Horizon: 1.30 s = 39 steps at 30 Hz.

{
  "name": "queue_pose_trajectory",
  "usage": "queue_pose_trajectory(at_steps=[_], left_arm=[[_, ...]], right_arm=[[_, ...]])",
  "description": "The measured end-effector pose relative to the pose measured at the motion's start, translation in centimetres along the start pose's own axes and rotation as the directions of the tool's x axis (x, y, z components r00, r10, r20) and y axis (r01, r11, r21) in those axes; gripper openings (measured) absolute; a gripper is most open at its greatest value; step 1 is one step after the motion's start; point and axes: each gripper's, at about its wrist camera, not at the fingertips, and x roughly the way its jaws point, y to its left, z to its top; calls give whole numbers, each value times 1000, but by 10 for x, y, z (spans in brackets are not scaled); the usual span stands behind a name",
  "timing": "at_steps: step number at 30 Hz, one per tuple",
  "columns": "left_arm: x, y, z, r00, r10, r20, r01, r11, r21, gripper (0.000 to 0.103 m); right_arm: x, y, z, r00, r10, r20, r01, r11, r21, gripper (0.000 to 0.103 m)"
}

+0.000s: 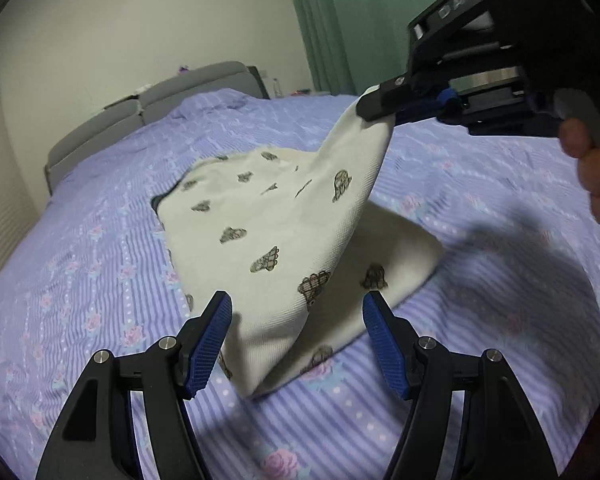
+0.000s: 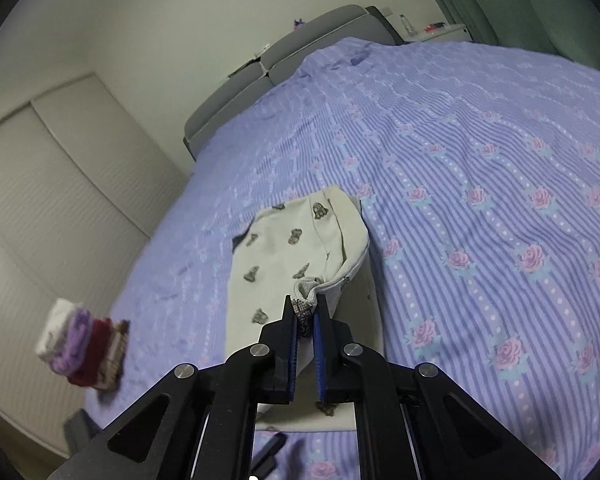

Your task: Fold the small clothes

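Observation:
A small cream garment (image 1: 284, 224) with dark printed motifs lies on the purple striped bedspread (image 1: 100, 264). My right gripper (image 1: 370, 106) is shut on one corner of it and holds that corner up, so the cloth hangs like a tent. In the right wrist view the pinched hem sits between the shut fingers of my right gripper (image 2: 305, 312), with the garment (image 2: 284, 256) trailing down to the bed. My left gripper (image 1: 296, 316) is open and empty, its fingers on either side of the garment's near lower edge, just above the bed.
A stack of folded small clothes (image 2: 84, 344), white, purple, red and brown, sits at the bed's left edge. A grey headboard (image 2: 284, 56) is at the far end, a white wardrobe (image 2: 52, 184) to the left, and green curtains (image 1: 340, 20) behind.

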Motion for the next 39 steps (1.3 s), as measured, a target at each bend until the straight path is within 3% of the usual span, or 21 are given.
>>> queue_pose_trajectory(at_steps=[6,10,12,17,23,31,39], left_arm=[[9,4,-3,989,139,-44,-138,990,6,68],[2,20,-14,961,271,-51,-272,962,-8,60],[-3,34,-19,947,312,-78,-316,947,-60,59],[-15,57,-25,934,341,-106,-355,915,-192,58],[-8,51,-31,931,341,-134,-360,919,-164,58],[-2,50,-39,934,306,-186,-339,921,-190,58],[0,54,-45,936,291,-198,-329,923,-198,61]], right_arm=[[-13,12,4,998,46,35,-46,999,-2,8],[-17,16,0,998,49,36,-48,998,-32,8],[-15,15,-3,999,39,29,-38,999,-35,8],[-2,7,-15,1000,12,-23,-12,1000,-18,8],[11,-4,-32,993,-78,-86,73,995,-65,8],[23,-28,-53,978,-135,-161,124,989,-76,8],[30,-22,-64,965,-201,-168,174,972,-160,8]])
